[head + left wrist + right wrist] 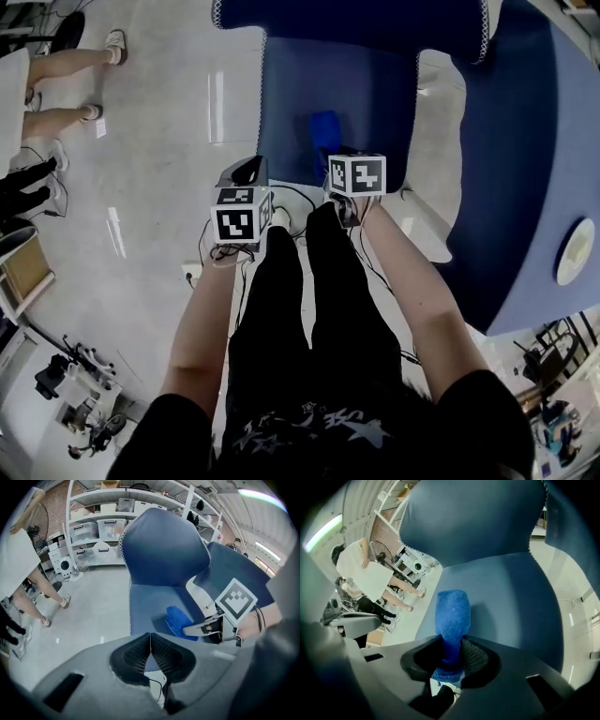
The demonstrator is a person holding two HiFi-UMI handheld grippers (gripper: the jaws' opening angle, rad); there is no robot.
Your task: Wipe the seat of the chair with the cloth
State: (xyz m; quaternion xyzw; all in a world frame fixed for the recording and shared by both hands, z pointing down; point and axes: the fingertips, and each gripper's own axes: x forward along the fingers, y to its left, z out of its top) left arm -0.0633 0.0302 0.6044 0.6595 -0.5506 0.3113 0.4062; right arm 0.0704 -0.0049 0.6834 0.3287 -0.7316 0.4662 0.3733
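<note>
Your right gripper (451, 654) is clenching the rolled blue terry cloth (452, 616); press it flat against the dark blue padded chair seat (506, 602). Your left gripper (150, 649) is idling closed, empty.

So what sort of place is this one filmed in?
Probably a workshop or lab storeroom: white shelving racks hold plastic storage bins, equipment sits at the edge, and cables trail over the pale polished floor.

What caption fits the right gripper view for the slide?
Right gripper shut on a blue cloth, chair seat ahead.
</note>
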